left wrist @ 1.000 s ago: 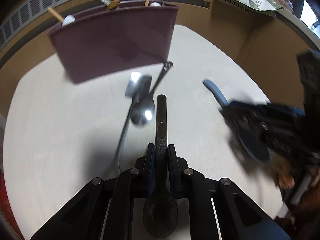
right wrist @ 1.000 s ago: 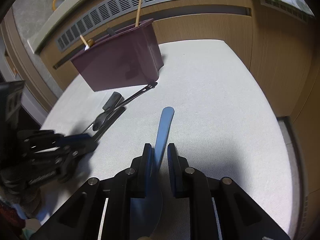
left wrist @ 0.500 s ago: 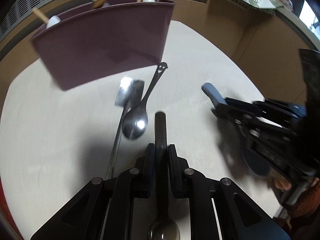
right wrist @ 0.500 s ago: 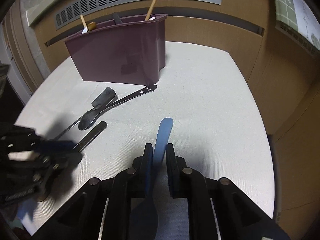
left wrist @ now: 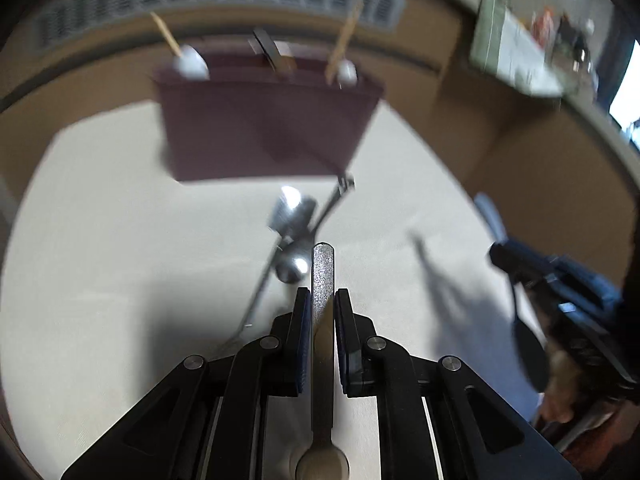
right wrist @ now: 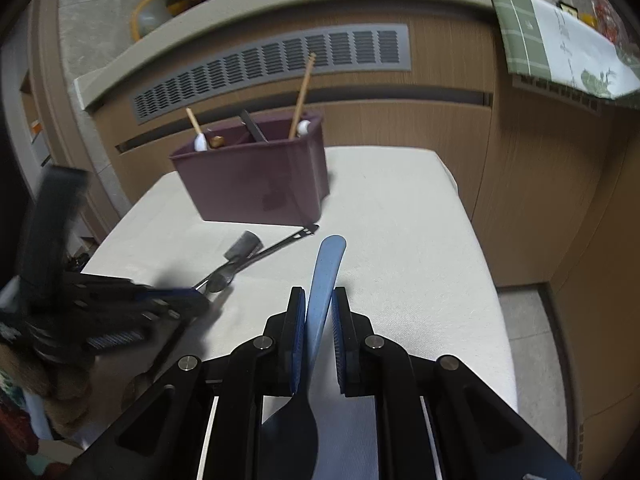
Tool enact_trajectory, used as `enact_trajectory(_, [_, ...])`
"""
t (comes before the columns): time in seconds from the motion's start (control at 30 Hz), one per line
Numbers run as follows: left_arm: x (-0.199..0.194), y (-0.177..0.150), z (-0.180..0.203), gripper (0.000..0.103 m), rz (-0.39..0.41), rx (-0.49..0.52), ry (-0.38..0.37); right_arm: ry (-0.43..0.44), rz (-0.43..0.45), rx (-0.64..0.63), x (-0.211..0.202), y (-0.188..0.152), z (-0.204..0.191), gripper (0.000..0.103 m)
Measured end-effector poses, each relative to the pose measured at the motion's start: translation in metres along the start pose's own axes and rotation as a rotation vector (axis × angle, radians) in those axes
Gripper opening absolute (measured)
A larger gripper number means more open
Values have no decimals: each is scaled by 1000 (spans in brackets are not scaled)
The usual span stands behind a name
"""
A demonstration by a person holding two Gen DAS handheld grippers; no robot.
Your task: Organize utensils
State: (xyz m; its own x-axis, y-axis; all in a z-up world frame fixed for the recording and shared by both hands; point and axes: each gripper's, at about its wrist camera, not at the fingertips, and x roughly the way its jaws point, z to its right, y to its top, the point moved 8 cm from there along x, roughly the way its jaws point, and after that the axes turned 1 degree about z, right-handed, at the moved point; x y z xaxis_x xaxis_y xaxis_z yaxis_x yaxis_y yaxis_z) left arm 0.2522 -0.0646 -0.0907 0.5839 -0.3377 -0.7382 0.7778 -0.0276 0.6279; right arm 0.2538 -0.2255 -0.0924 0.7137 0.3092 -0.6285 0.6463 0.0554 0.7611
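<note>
Maroon utensil caddy [right wrist: 256,184], unlabelled

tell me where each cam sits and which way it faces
Left wrist: on the left gripper, looking down its fingers at the maroon caddy; speckled spoon clamped, right gripper at the right edge.
Right wrist: on the right gripper, facing the caddy and wall vent; blue spoon clamped, left gripper lower left.
Shared: caddy, loose utensils, table.

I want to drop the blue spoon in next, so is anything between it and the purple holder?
Nothing visible blocks it. The blue spoon, held in the right tongs, points over bare table toward the purple holder. The loose metal utensils lie left of that line.
</note>
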Motion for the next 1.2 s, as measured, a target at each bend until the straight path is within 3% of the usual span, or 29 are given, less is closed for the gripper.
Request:
enact_trajectory(0.27, [-69,0,-3,11,146,-18,-27,56,-2,15,-7,3,-21,11])
enact_trajectory(0.33, [-81,3,-6,5,172,-22,-34,53,-4,8,-9,2,-23,11])
enact_trajectory(0.57, [-96,3,-7,5,219,-34,-34,30,-20,4,-16,-4,-23,11])
enact_trajectory(0.67, [-92,-4,-13,5,205,-49,-18,19,-34,-3,-18,-9,-22,11])
enact_trajectory(0.8, [-71,-21,-38,7,150,-141,43,-14,-72,-11,-14,-22,-19,11])
enact_trajectory(0.93, [-50,-45,-51,11,88,-192,64,6,-95,5,-13,-35,-19,12])
enact_trajectory(1.03, [-36,-62,-33,23,19,-141,17,-6,-105,-19,-9,-40,-22,12])
enact_trajectory(1.2, [-22,-81,5,25,-57,-23,-19,20,-125,-41,-1,-47,-31,14])
